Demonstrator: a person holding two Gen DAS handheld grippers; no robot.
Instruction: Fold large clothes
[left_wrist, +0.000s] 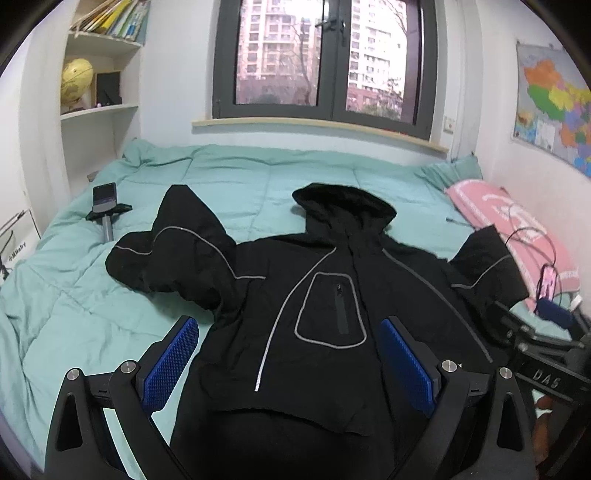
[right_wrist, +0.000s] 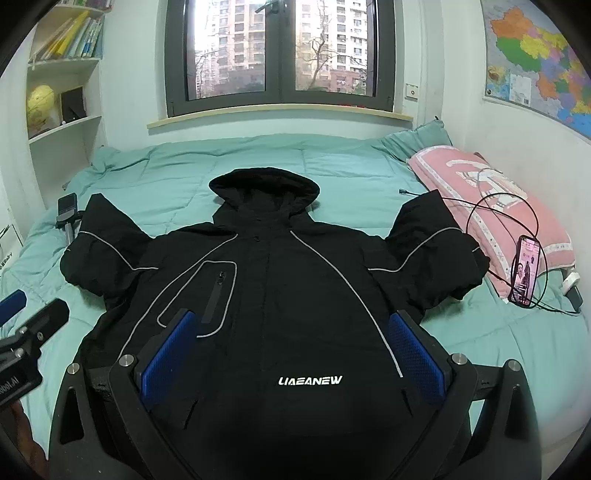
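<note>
Wide-spread tongs (right_wrist: 291, 354) above black jacket (right_wrist: 280, 280)

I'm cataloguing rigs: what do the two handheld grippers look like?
Both match: the left gripper and right gripper have black angular frames, silver round bolts and blue textured pads. White lettering marks the side of each black body.

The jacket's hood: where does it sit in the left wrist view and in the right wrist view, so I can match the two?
Left wrist view: the hood lies right of centre, at the top of the black jacket, below the window.
Right wrist view: the hood lies slightly left of centre, below the window.
Shared landmark: the pink pillow at the right edge.
</note>
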